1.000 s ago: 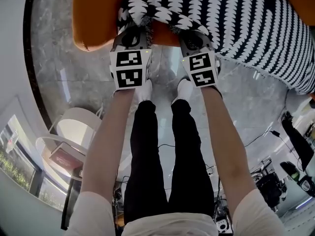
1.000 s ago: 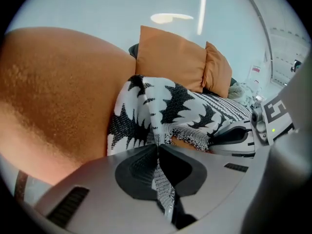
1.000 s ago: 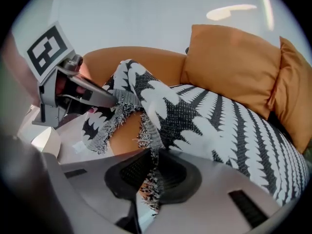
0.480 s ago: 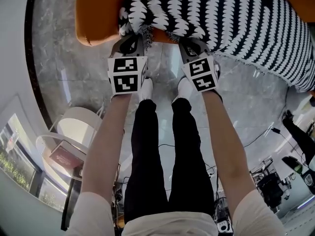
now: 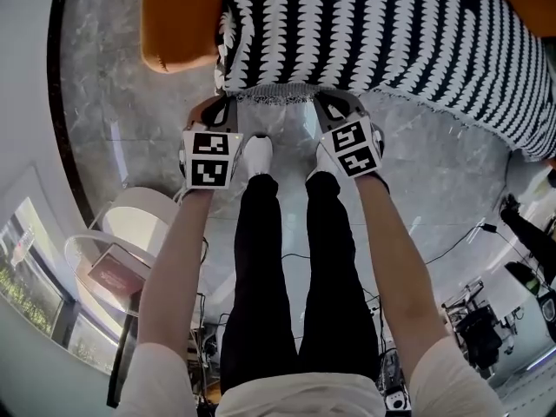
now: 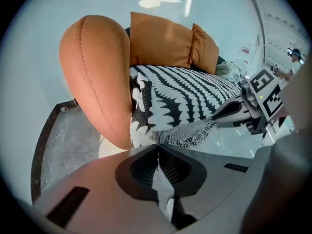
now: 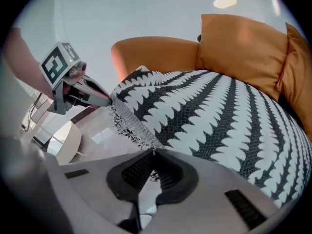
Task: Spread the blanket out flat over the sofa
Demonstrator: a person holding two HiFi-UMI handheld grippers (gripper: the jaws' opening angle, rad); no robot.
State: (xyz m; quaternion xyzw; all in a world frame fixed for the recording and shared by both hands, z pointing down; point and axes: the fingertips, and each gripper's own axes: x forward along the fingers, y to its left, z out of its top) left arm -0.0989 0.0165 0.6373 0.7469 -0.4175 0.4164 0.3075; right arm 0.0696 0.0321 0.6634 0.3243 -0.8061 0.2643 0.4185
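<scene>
Left claw [image 5: 222,104] closed, pinching fringed edge of blanket [image 5: 373,33]. Blanket draped over orange sofa [image 5: 178,16], front edge stretched between both claws. Right claw [image 5: 327,102], jaws just been closing, now clamped tight on same edge.

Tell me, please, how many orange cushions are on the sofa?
2. One cushion leans at the back of the sofa behind the blanket; the other cushion stands beside it. More may be hidden.
</scene>
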